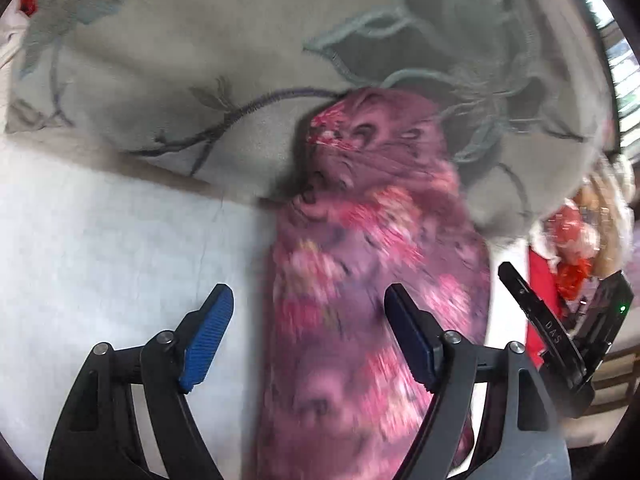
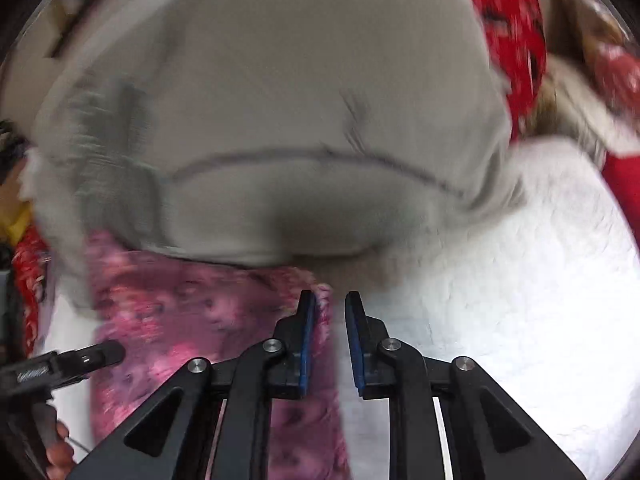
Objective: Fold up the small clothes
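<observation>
A small purple-pink floral garment [image 1: 372, 280] is lying as a long narrow strip on the white quilted bedsheet [image 1: 100, 248], its far end tucked against a grey embroidered cushion [image 1: 200, 60]. It looks to me as though it is already folded lengthwise into that strip, and the crosswise folds are yet to be made.

The left gripper [image 1: 308, 320] is hovering over the near part of the strip with its blue-padded fingers spread wide, gripping nothing. The right gripper [image 2: 330, 320] is sitting at the strip's edge, its jaws narrowed to a small gap — no cloth is between them as far as I can tell, though the blur is making that hard to judge. More red patterned clothes [image 2: 516, 32] are waiting beyond the cushion.
</observation>
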`<state>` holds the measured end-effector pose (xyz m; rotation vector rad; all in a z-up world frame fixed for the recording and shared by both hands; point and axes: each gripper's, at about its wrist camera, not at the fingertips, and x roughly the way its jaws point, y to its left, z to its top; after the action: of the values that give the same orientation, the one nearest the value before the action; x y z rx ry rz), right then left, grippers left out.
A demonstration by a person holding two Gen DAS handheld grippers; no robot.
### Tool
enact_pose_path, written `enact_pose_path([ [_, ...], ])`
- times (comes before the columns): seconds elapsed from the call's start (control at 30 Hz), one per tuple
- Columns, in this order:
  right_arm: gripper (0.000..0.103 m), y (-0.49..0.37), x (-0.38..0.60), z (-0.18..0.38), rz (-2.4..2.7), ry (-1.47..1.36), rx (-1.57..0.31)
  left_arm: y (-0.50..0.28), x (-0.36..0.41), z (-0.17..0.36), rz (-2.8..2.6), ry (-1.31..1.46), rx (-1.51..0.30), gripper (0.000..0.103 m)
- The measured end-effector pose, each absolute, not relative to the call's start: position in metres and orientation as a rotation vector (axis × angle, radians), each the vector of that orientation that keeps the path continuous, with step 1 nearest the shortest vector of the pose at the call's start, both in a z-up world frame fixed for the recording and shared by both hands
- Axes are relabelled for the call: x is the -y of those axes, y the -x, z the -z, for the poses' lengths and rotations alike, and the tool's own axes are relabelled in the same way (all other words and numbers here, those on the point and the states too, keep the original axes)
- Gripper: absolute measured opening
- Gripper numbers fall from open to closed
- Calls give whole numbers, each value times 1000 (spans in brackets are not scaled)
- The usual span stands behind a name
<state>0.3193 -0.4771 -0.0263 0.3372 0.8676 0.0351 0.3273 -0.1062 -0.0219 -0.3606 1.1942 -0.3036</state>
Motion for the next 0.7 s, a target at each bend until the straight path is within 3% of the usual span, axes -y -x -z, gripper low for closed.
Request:
enact_pose_path([
  [0.1,25,-301,466,20,-191,-339,-838,-305,103,28,296,356,-1167,79],
  [0.2,26,-308,443,57,-175,-201,-980,-299,108,43,283,280,-1203,79],
  [0.37,30,-284,439,24,-202,-258,-938,-267,99,10,305,271,-1141,78],
  [0.47,34,-263,419,24,-360,-229,-971,-249,111,28,294,228,-1170,79],
  [0.53,35,-254,393,44,-332,-45,-1056,-247,128,49,282,196,-1231,81],
  [0.7,36,-236,396,17,-304,-47,-1029,-218,120,25,313,205,-1194,80],
])
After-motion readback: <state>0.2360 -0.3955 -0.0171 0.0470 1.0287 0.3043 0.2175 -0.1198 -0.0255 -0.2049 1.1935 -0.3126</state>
